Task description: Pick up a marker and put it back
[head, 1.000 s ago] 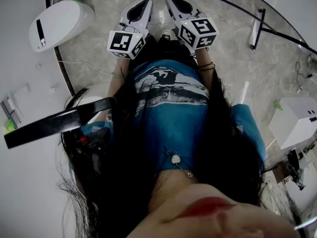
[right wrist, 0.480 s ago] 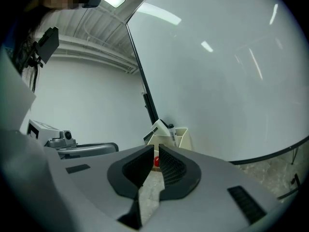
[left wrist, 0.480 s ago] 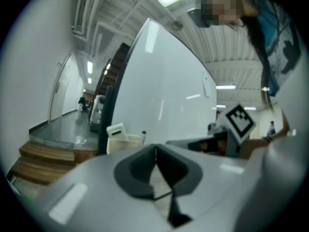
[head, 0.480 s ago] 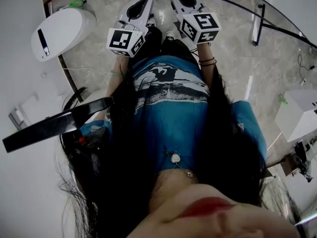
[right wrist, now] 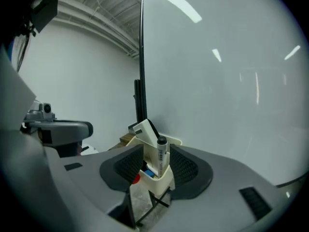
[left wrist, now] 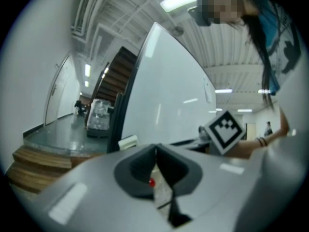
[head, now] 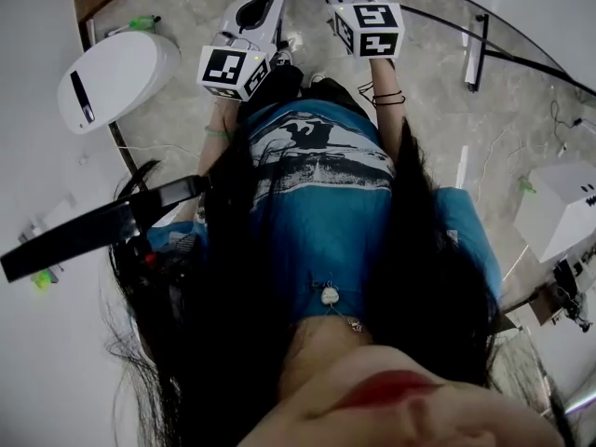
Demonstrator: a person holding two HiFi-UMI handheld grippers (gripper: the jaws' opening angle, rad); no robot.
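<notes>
The right gripper (right wrist: pixel 157 166) has just opened wide. A marker (right wrist: pixel 161 152) in its cup (right wrist: pixel 163 180) now shows between the jaws, not squeezed. The left gripper (left wrist: pixel 155 151) stays closed and empty.

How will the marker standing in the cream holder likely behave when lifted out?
The marker looks like a slim rigid barrel, so probably stiff and light. Its smooth round body may slip in a grip or roll if laid flat. Its capped end stands clear above the holder, so it likely lifts out freely but could tip if nudged.
</notes>
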